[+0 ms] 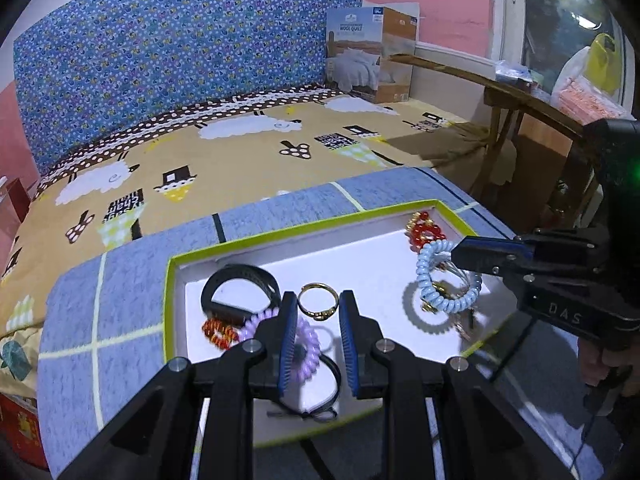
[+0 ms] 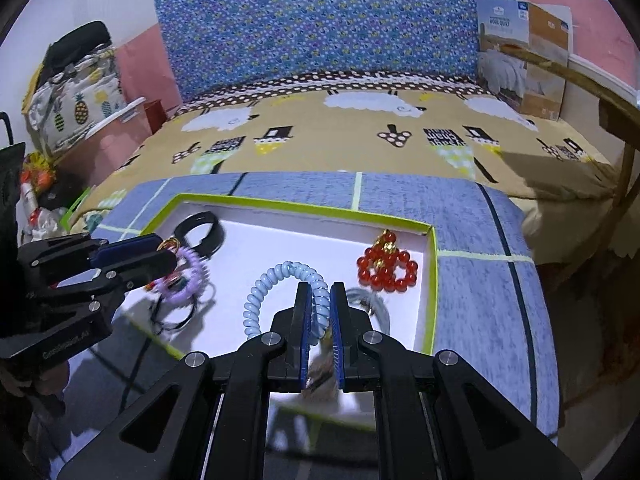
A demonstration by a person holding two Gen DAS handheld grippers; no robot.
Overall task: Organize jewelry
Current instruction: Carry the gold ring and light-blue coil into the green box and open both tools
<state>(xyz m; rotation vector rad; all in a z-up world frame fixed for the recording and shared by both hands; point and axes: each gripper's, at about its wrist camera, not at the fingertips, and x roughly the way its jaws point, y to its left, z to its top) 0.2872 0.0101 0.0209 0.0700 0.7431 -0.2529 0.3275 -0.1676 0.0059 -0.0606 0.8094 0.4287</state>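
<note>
Jewelry lies in the white tray (image 1: 176, 280) with the lime-green rim, set on a blue checked cloth over the bed. Your right tool (image 2: 320, 304) is clenched on the light-blue spiral bracelet (image 2: 264, 284), lifted over the tray's right half near the red bead bracelet (image 2: 386, 268). Your left tool (image 1: 318, 316) hangs released over the tray's left side, jaws apart, with the gold ring (image 1: 318, 300) showing between them and the purple spiral bracelet (image 1: 304, 344) and black band (image 1: 240, 284) just beside.

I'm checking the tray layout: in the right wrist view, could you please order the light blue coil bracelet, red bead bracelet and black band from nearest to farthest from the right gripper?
1. Light blue coil bracelet, between the right gripper fingers.
2. Red bead bracelet, right, near the tray corner.
3. Black band, far left corner.
</note>
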